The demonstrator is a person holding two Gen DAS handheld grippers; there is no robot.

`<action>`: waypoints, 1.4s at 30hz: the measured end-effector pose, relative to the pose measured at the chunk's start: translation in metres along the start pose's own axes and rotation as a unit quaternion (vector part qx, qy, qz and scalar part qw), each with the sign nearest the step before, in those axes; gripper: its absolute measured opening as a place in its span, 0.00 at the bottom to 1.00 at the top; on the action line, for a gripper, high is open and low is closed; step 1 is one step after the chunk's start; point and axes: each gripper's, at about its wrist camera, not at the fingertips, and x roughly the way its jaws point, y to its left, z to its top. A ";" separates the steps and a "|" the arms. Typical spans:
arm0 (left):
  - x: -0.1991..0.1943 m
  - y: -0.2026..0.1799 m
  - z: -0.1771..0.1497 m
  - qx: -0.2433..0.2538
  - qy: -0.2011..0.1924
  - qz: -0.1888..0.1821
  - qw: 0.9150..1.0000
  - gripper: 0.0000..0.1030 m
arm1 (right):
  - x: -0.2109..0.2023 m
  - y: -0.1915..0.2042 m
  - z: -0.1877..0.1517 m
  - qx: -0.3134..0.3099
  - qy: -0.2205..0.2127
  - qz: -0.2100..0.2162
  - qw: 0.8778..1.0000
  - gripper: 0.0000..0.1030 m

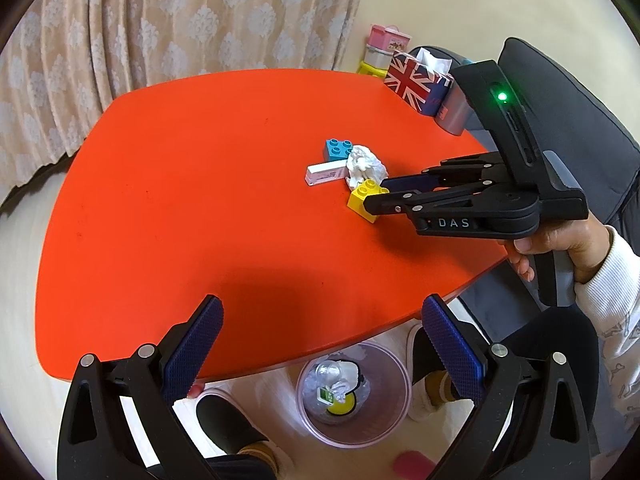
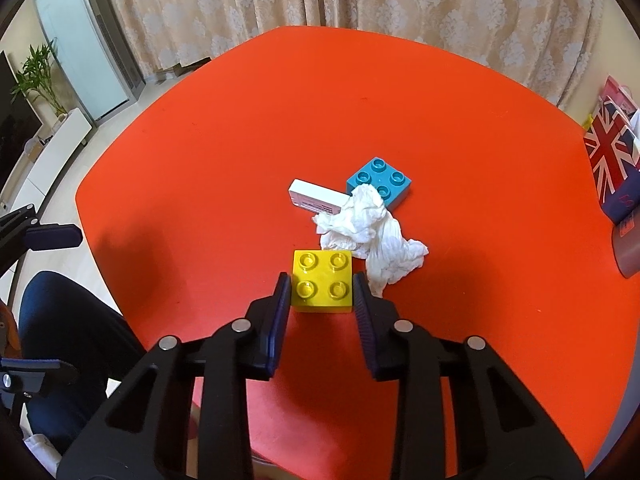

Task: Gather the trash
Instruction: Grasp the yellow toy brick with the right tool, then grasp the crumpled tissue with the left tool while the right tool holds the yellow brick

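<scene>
The right gripper [image 2: 320, 286] sits low over the orange table [image 2: 200, 160], its jaws parted just wider than the yellow brick [image 2: 322, 280] that stands between the pads; whether either pad touches it cannot be told. At one o'clock from the brick, touching its far corner, lies the crumpled tissue [image 2: 370, 236]. That looks like the trash: light, soft, sure to squash, and likely to drag rather than lift unless pinched at its thick middle fold. Beyond it, at twelve, a small white box [image 2: 316, 198], light and stiff, best taken across its narrow sides; at one o'clock, a blue brick [image 2: 379, 182], hard and slick.

The left gripper [image 1: 322, 332] hangs spread wide and holding nothing off the near table edge.

Its camera gives what the right one lacks: a clear bin [image 1: 354, 392] on the floor at six o'clock, already holding scraps, and the right tool side-on. The right view alone shows the brick between the pads.
</scene>
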 end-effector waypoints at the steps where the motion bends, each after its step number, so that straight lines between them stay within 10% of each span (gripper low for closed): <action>1: 0.000 0.000 0.000 0.000 0.000 0.000 1.000 0.93 | -0.001 0.000 -0.001 0.001 -0.002 0.000 1.000 0.30; 42: 0.075 -0.025 0.099 0.074 0.029 -0.029 0.996 0.92 | -0.065 -0.054 -0.030 0.093 -0.017 -0.031 0.995 0.30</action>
